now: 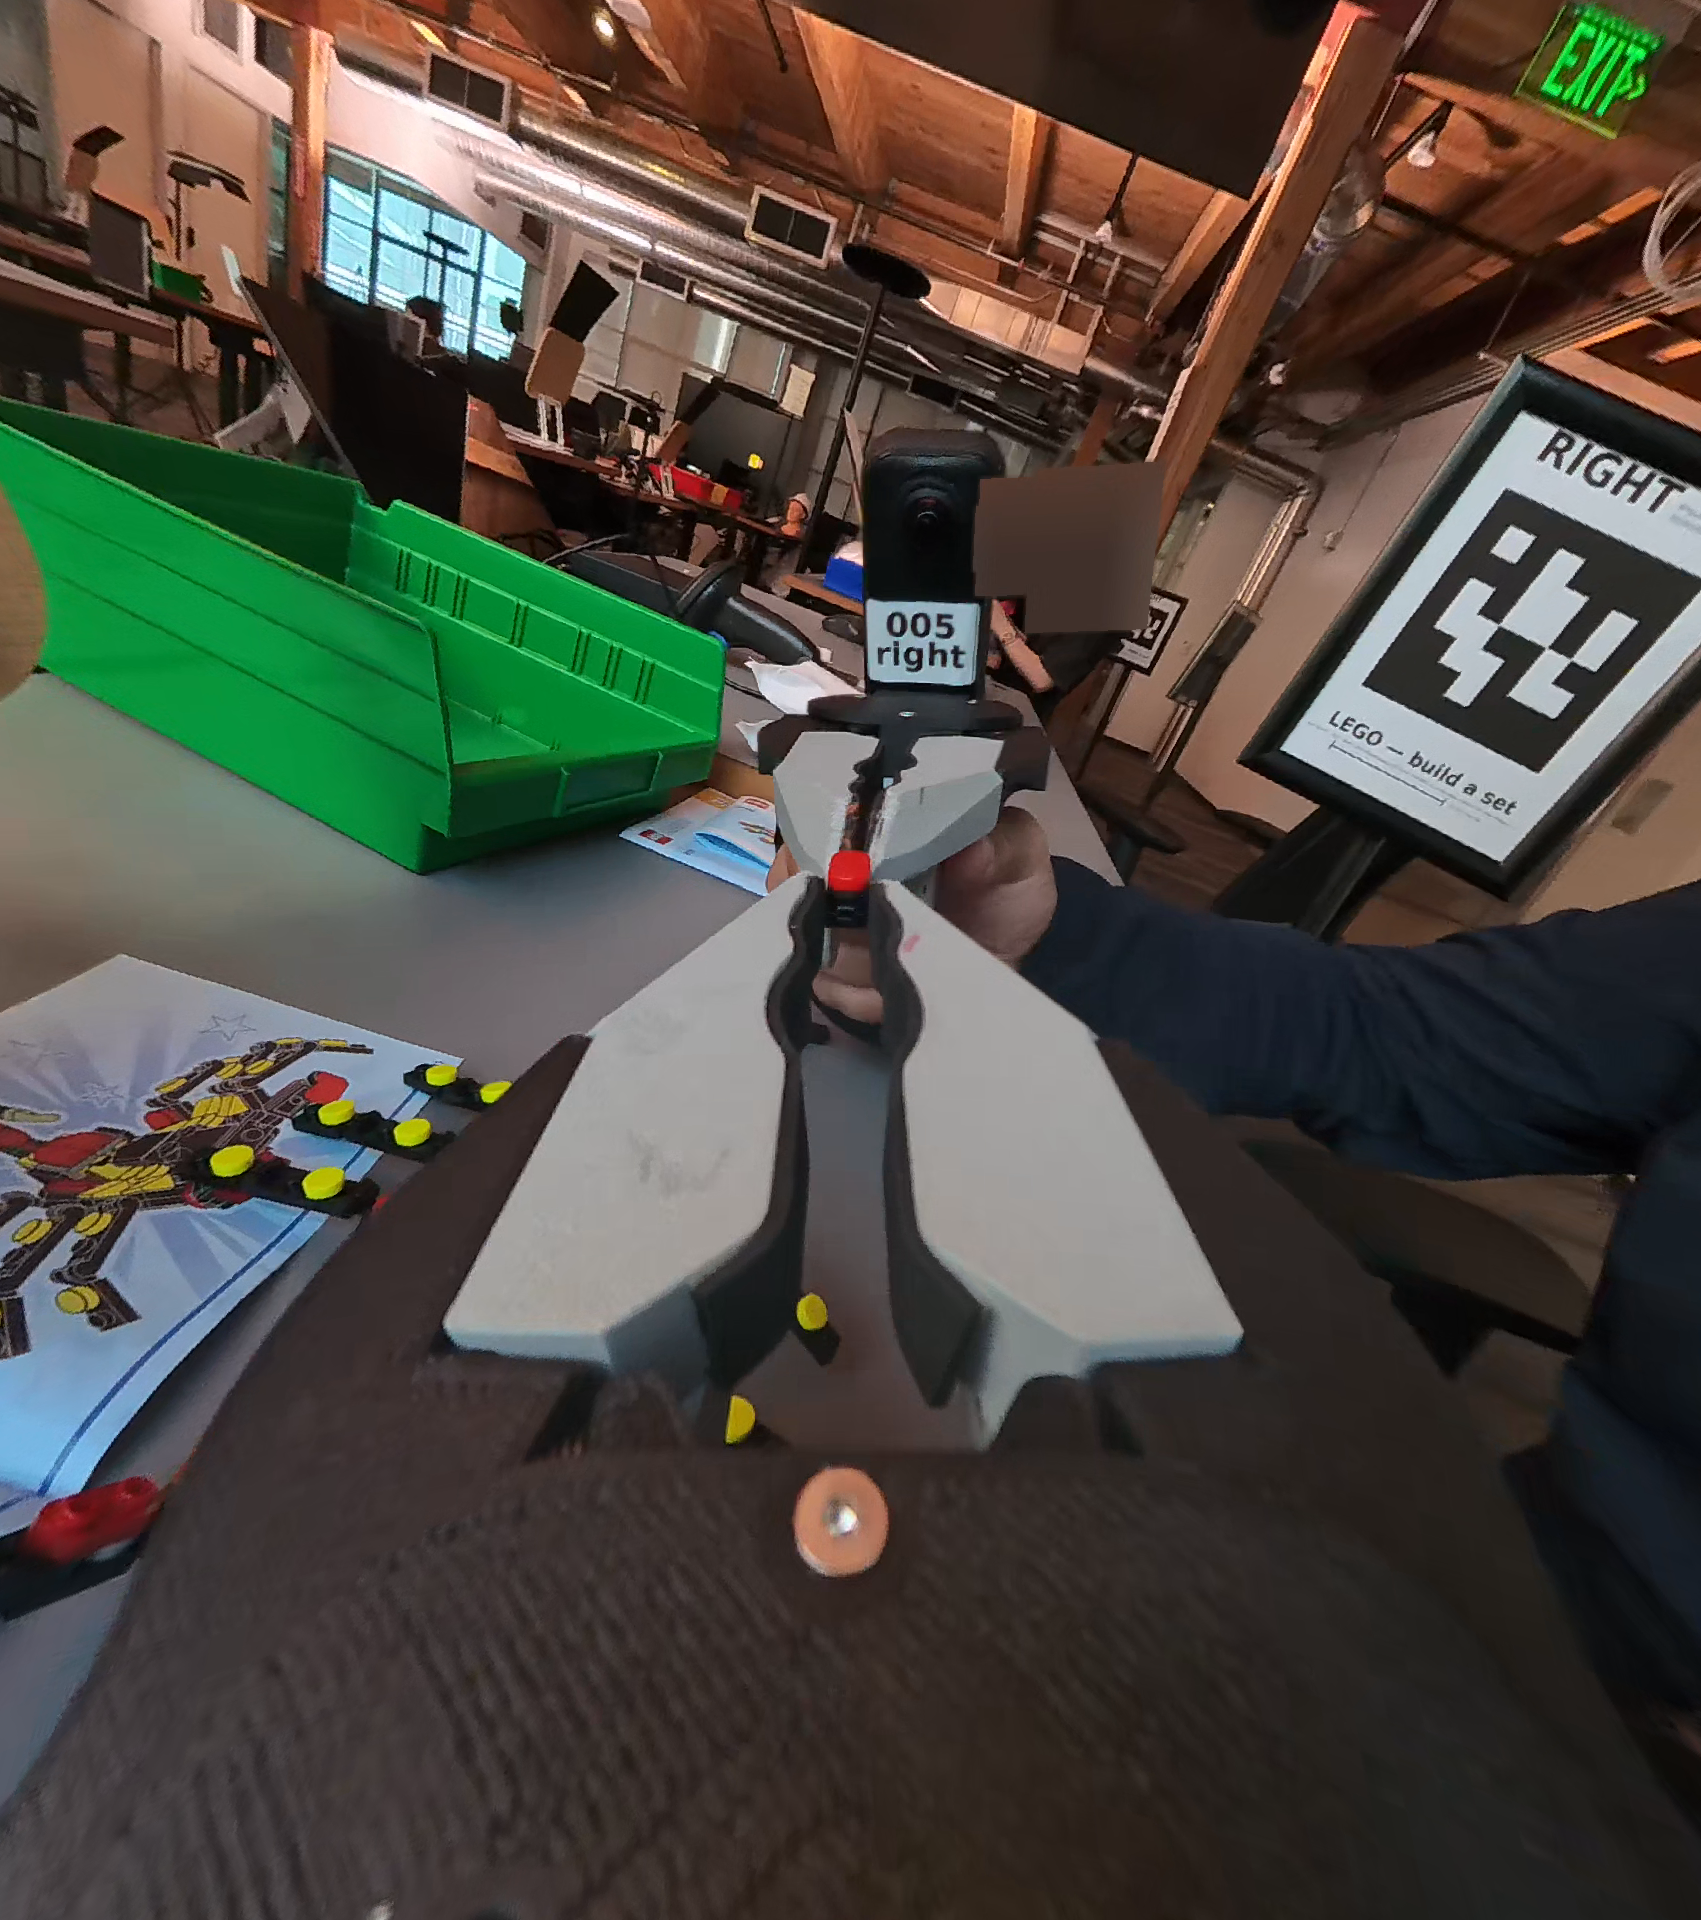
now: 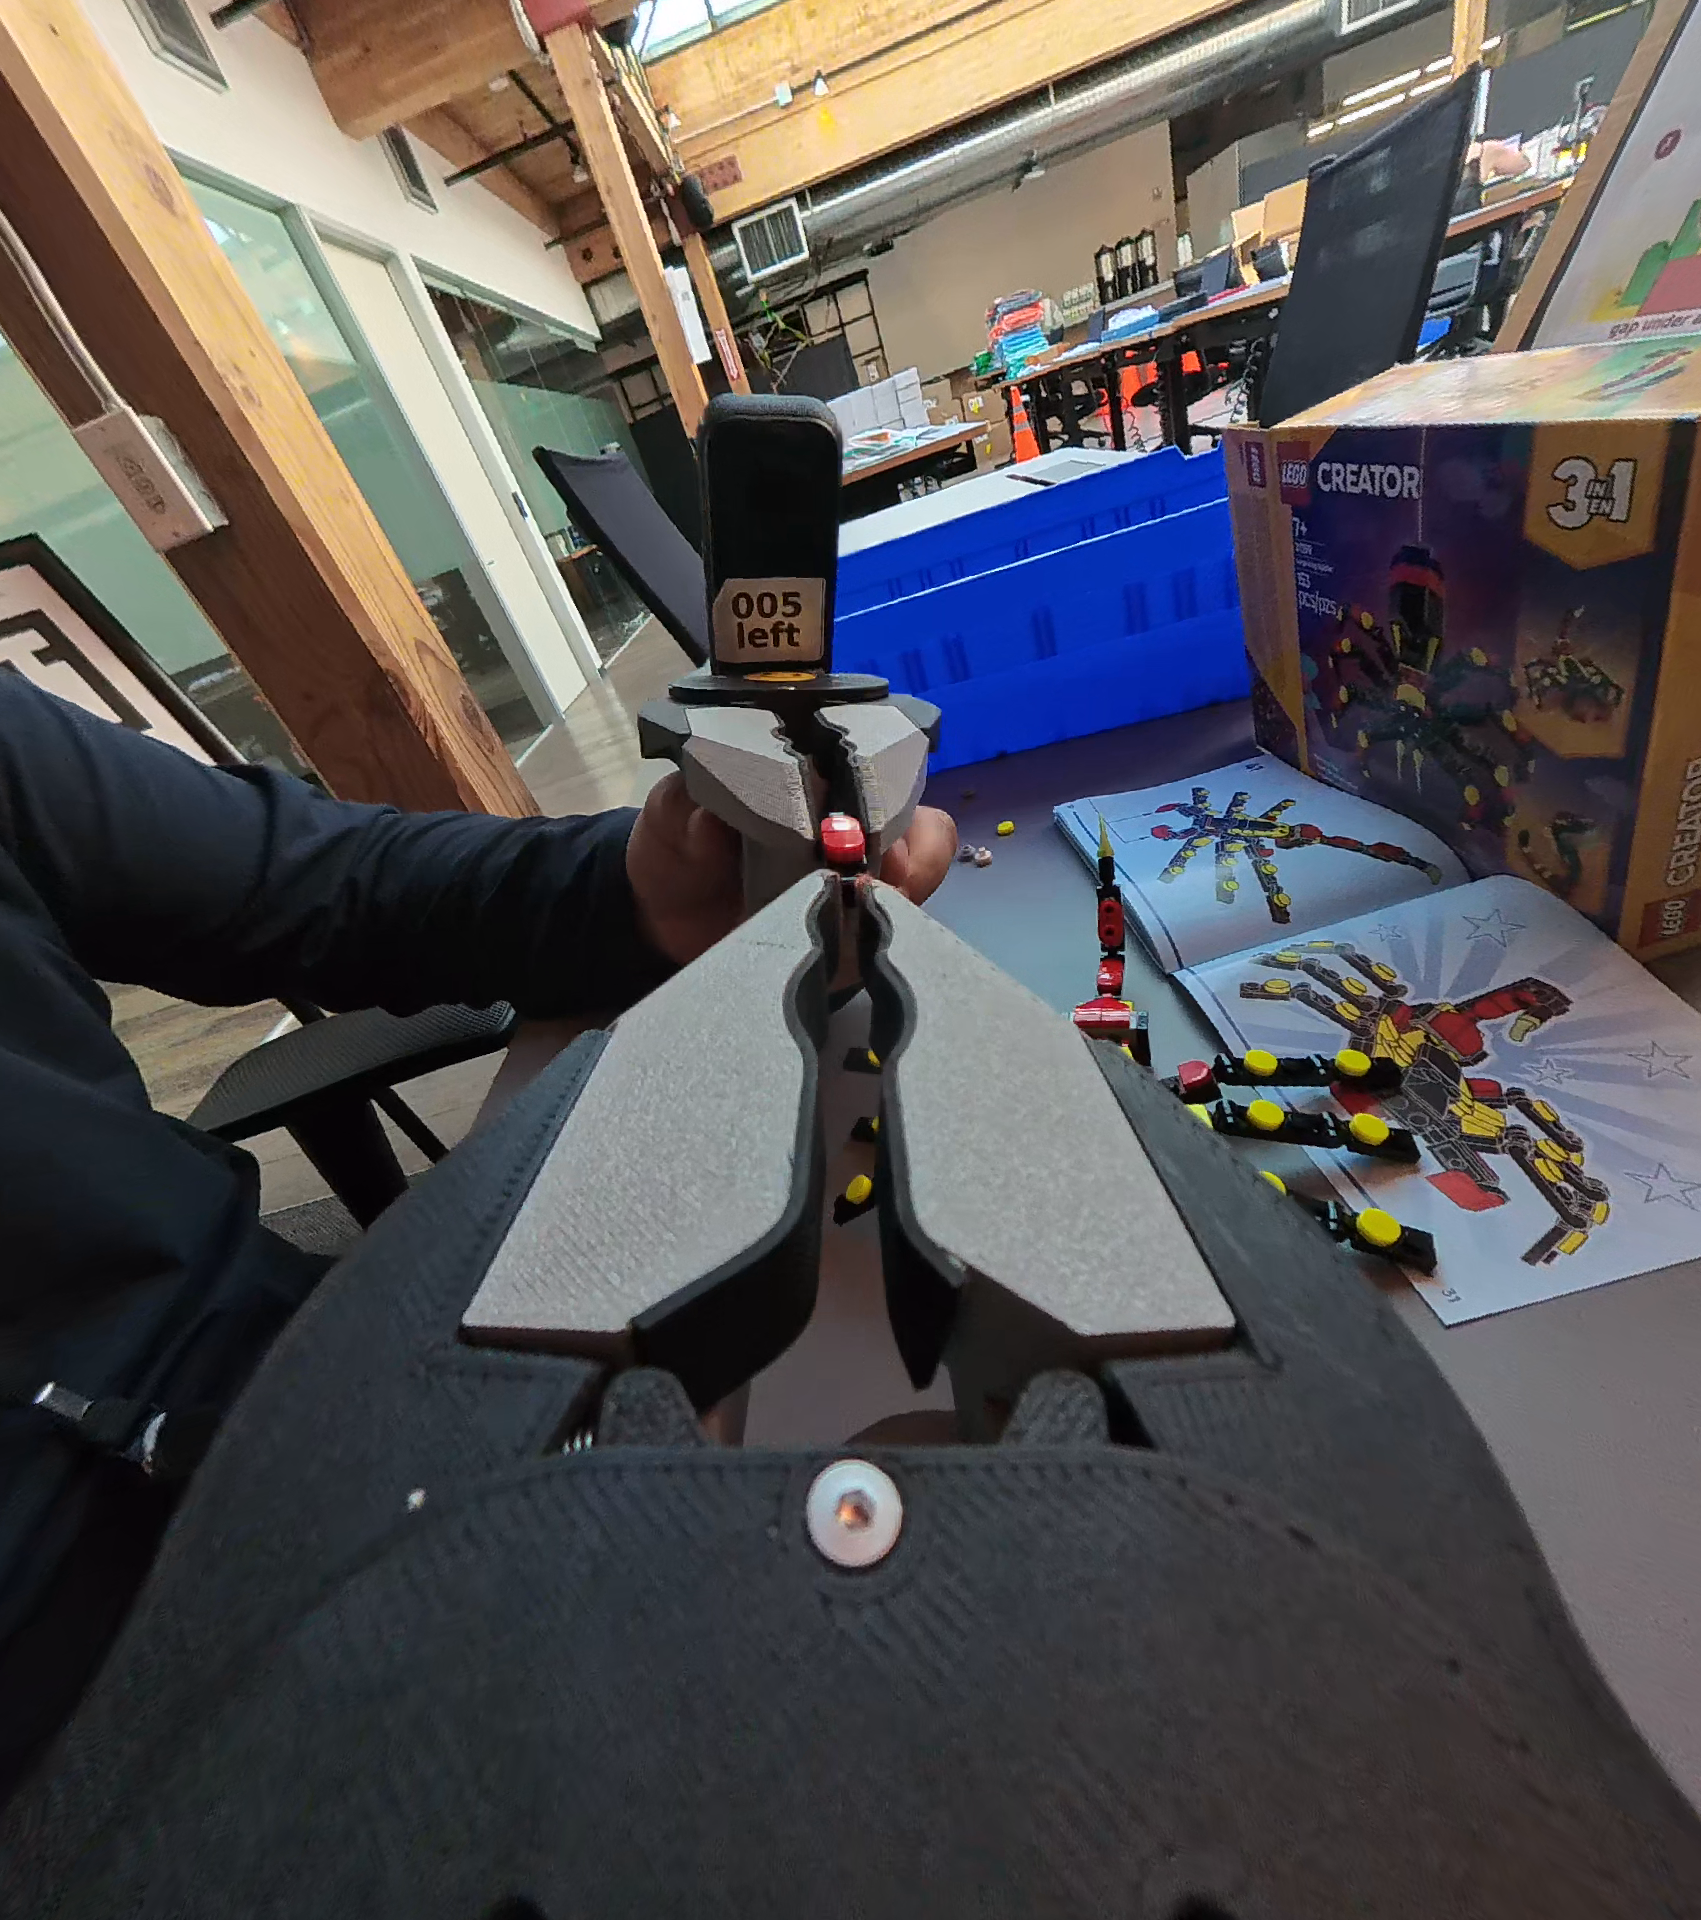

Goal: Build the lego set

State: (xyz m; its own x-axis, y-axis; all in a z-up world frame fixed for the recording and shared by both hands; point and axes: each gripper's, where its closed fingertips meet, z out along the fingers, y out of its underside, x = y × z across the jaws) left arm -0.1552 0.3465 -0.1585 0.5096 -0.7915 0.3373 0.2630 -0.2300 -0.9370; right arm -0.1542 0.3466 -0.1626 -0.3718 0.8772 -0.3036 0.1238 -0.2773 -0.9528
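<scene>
I note a green bin (image 1: 358, 644) on the grey table (image 1: 202, 883), then the open instruction booklet (image 1: 98, 1195) carrying black-and-yellow leg pieces (image 1: 326, 1164). My left gripper (image 1: 846, 914) and right gripper (image 2: 844, 883) meet tip to tip above the table, both clamped on one small red-and-black piece (image 1: 848, 878).

green lit sign (image 1: 1594, 68) glows up by the ceiling. framed poster (image 1: 1542, 634) carries bold lettering around a black marker. white printed tag (image 1: 921, 641) on the right gripper (image 1: 851, 831), a second tag (image 2: 768, 620) on the left gripper (image 2: 830, 821). branded box (image 2: 1511, 644) shows logos and numbers.
</scene>
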